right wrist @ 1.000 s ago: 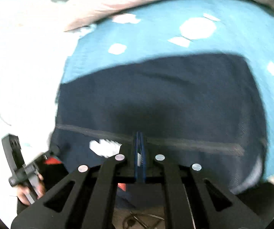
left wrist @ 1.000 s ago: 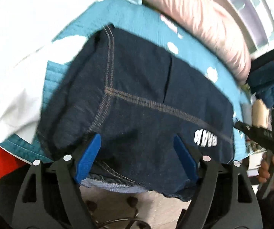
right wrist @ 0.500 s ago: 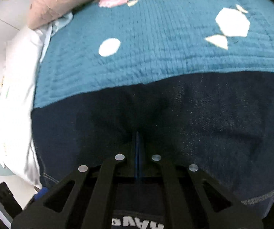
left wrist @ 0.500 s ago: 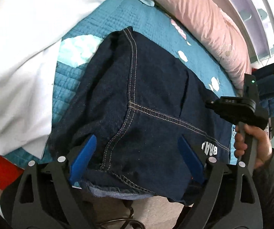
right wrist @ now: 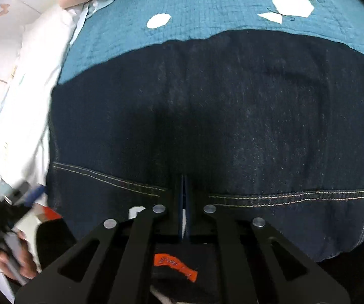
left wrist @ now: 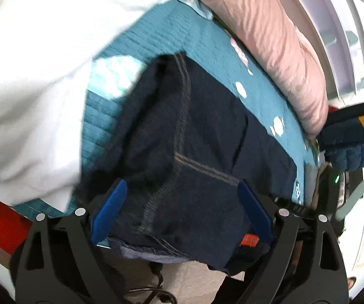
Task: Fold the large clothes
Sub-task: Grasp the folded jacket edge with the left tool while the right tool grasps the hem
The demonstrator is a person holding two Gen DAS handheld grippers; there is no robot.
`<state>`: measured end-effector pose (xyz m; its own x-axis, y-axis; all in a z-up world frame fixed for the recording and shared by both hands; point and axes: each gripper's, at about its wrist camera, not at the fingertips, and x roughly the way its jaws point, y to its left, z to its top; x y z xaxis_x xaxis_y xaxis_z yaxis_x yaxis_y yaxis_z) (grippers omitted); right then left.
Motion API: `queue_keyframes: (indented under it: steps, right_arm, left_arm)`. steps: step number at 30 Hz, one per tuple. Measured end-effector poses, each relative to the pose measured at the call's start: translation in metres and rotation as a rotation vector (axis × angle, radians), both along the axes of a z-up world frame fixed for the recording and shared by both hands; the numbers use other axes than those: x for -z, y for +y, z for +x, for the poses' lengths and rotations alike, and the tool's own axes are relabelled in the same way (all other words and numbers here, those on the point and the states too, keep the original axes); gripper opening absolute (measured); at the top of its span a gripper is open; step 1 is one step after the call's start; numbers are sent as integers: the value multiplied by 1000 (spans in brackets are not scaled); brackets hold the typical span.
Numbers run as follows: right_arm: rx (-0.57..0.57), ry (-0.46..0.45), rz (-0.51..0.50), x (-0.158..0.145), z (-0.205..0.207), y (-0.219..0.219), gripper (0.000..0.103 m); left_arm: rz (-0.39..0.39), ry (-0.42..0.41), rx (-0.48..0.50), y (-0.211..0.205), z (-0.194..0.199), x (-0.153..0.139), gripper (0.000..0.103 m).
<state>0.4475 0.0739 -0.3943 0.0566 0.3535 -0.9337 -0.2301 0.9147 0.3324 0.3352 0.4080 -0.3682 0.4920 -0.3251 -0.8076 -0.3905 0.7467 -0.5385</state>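
left gripper [left wrist: 182, 210] jaws wide, gripping nothing, folded dark jeans [left wrist: 197, 152] just ahead on teal quilt [left wrist: 171, 33] | right gripper [right wrist: 183, 197] clamped closed, empty, pressing on jeans [right wrist: 220, 106] | risk: pressing tip drags top layer, skewing fold | change: right gripper came down closer; left widened

A bed carries everything, covered by a teal quilted bedspread [left wrist: 202, 43] printed with white shapes. Folded dark denim jeans [left wrist: 202, 136] lie flat on the bedspread near its front edge, their tan stitched seams showing. A pink pillow [left wrist: 270, 38] rests along the bedspread's far side. White bedding [left wrist: 30, 88] is heaped at one end, just beside the jeans.
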Motion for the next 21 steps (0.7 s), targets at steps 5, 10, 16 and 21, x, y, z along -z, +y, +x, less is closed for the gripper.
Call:
queue_keyframes:
  steps: [5, 10, 16, 21]
  right_arm:
    - [-23, -62, -23, 11, -6, 2, 0]
    - [-4, -60, 57, -16, -34, -18, 6]
    - [-31, 27, 46, 16, -63, -23, 0]
    - [-16, 39, 100, 24, -62, -32, 0]
  left_arm:
    - [27, 32, -42, 23, 2, 6, 89]
    - [48, 136, -55, 32, 7, 31, 89]
    - [72, 187, -40, 26, 10, 45, 90]
    - [75, 194, 22, 10, 14, 42, 89]
